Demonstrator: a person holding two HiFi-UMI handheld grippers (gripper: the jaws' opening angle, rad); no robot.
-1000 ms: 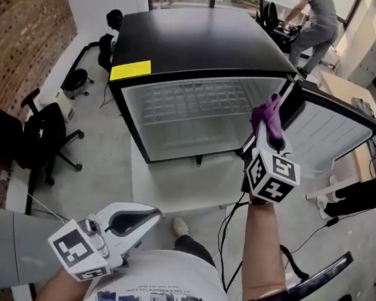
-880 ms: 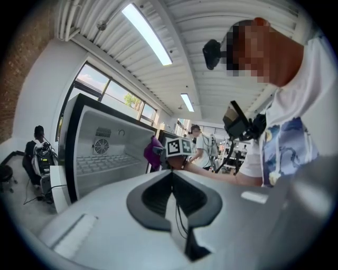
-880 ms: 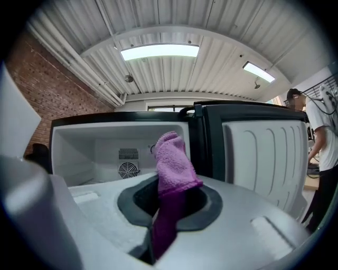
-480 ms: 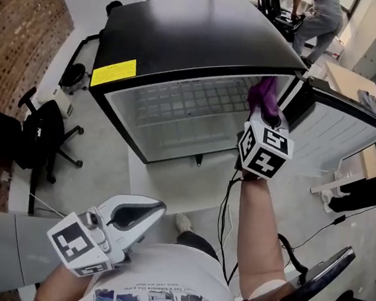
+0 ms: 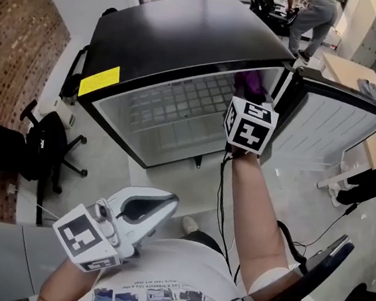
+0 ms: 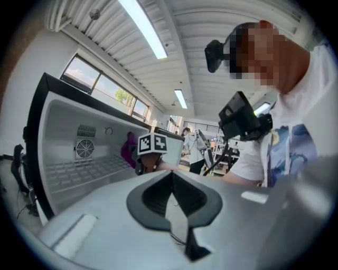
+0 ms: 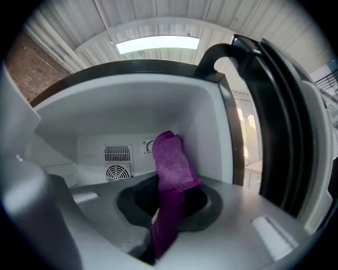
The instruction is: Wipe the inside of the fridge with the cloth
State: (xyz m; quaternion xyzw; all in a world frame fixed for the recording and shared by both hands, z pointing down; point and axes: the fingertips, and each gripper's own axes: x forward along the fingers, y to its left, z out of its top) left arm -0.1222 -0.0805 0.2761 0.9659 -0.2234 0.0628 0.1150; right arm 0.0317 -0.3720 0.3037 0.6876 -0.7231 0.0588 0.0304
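Now we see the mini fridge (image 5: 187,33) with its door (image 5: 324,127) swung wide at the fridge's right. Inside are a wire shelf (image 5: 172,108) and a fan grille (image 7: 118,173) on the back wall. Our right gripper (image 7: 168,206) reaches into the fridge's right side, jaws clenched on the purple cloth (image 7: 171,161), whose free end stands up near the fridge's right wall. Our left gripper (image 6: 171,192) hangs well in front of the fridge, jaws pressed together, grasping nothing.

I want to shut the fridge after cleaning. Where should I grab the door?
Probably the free edge of the door, farthest from the hinge. It stands swung wide open at the right of the fridge, so come round its outer side with the free left hand-held gripper; the right hand-held gripper holds the cloth.
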